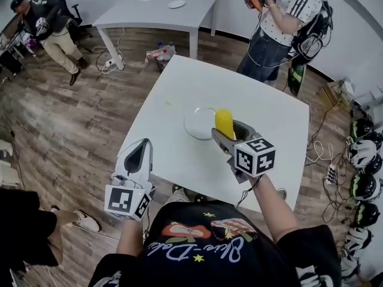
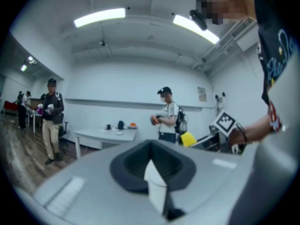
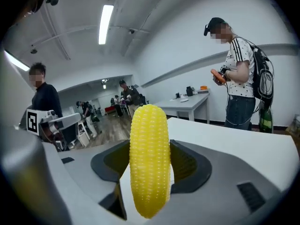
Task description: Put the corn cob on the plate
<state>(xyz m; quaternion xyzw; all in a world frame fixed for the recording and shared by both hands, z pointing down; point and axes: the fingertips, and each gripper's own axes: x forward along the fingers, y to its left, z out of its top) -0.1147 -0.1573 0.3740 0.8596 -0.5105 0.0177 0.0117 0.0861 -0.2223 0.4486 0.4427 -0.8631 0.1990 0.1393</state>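
Observation:
A yellow corn cob (image 1: 224, 123) stands upright in my right gripper (image 1: 228, 131), which is shut on it above the white table (image 1: 179, 82). In the right gripper view the corn cob (image 3: 149, 158) fills the middle between the grey jaws of that gripper (image 3: 150, 182). A clear glass plate (image 1: 189, 126) lies on the table just left of the cob. My left gripper (image 1: 138, 155) hangs at the table's near left edge, shut and holding nothing. From the left gripper (image 2: 152, 172) view the corn cob (image 2: 188, 138) shows small at the right.
A person in a striped shirt (image 1: 282, 23) stands at the table's far side. A second white table (image 1: 161, 8) is beyond. Helmets (image 1: 362, 160) and cables lie on the floor at right. Another person (image 1: 48, 23) sits far left, and someone's leg (image 1: 24, 232) is near left.

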